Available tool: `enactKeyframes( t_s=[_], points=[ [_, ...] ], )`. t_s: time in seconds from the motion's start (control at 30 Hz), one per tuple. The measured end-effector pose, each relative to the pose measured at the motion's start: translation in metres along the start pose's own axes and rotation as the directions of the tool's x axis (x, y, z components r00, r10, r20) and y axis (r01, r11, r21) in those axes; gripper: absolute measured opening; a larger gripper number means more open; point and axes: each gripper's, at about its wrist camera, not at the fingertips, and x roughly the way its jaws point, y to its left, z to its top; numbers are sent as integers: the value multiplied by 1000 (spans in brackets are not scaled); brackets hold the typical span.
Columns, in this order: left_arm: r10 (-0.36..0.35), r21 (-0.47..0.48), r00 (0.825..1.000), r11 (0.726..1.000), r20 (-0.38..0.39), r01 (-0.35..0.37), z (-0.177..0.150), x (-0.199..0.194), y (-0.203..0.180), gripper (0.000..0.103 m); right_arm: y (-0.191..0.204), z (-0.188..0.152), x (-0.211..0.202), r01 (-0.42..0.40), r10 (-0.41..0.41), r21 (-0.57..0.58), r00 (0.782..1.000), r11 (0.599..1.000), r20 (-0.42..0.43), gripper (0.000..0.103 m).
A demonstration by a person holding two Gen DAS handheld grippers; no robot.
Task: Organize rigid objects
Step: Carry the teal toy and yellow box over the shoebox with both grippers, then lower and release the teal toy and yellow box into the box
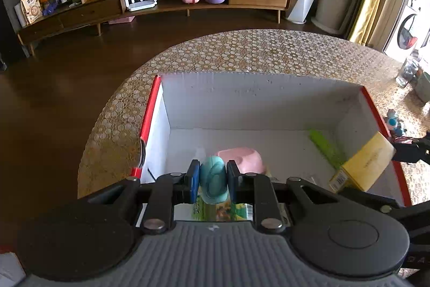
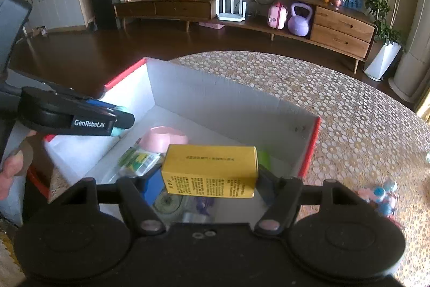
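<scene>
A small teal object (image 1: 213, 183) was held clamped between the pads of the left gripper (image 1: 213, 179) above the near left part of the white box (image 1: 242, 98), and a yellow carton (image 2: 211, 171) was held clamped in the right gripper (image 2: 211, 179) above the near right part of the same box. Inside the box a pink bowl (image 1: 242, 159), a green stick (image 1: 326, 149) and a printed packet (image 2: 138, 159) were already laid, so the task was judged to be well advanced. The two held things were not yet put down, and a small blue and pink toy (image 2: 381, 197) was still left on the table (image 2: 349, 112), just outside the right wall of the box.
</scene>
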Motion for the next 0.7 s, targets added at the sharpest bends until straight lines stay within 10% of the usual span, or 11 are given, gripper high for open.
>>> enactKeyframes(
  t_s=[0.7],
  points=[
    [85,54,989,995,-124,-79,22,66,-7,21,10,3,67,6,-13,-45,988,999,-151,71]
  ],
)
